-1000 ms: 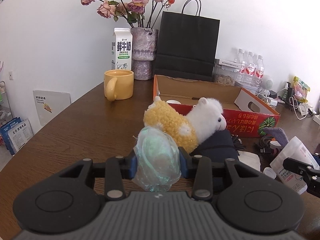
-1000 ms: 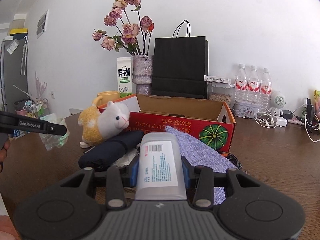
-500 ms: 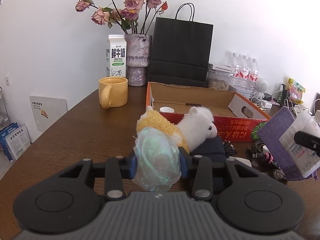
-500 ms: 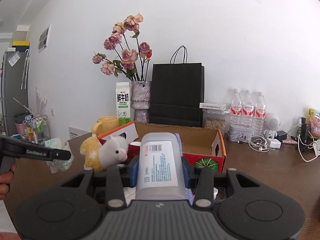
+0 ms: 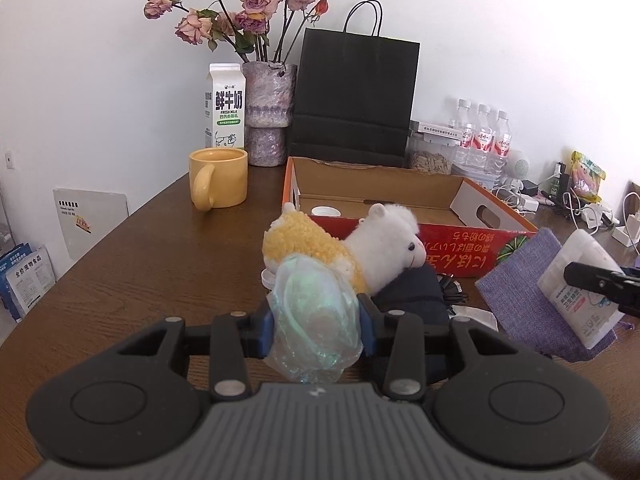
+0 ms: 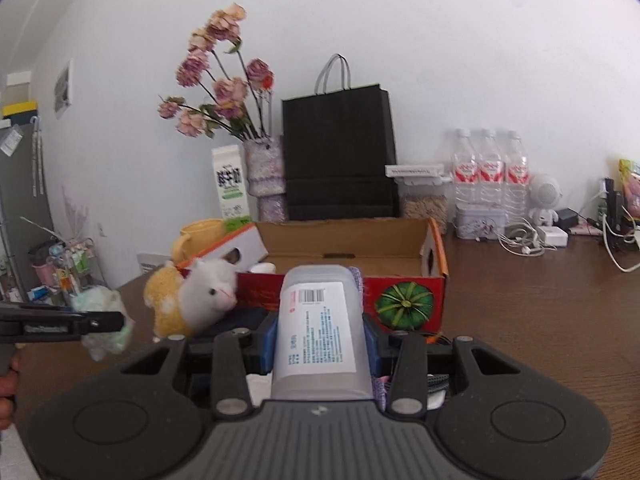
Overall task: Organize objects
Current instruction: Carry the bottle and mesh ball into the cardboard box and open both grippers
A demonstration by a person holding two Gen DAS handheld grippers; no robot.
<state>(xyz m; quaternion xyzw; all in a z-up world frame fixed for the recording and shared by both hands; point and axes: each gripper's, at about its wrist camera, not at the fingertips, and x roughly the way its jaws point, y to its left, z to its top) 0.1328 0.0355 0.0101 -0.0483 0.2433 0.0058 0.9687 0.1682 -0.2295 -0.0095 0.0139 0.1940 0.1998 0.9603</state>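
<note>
Two things are being carried above the brown table (image 5: 132,256): a crumpled, greenish plastic bag (image 5: 314,320) is sitting clamped in the left gripper (image 5: 316,322), and a white wipes pack (image 6: 320,330) with a purple cloth pouch (image 5: 516,300) is being squeezed by the right gripper (image 6: 320,334). Just beyond both, a plush alpaca (image 5: 344,250) is lying against the near wall of the open red cardboard box (image 5: 452,250), partly on a dark folded item (image 5: 412,300). A yellow mug (image 5: 218,178) is standing left of the box.

A crumpled greenish plastic bag (image 5: 316,332) and a labelled white wipes pack (image 6: 320,332), both held aloft.
</note>
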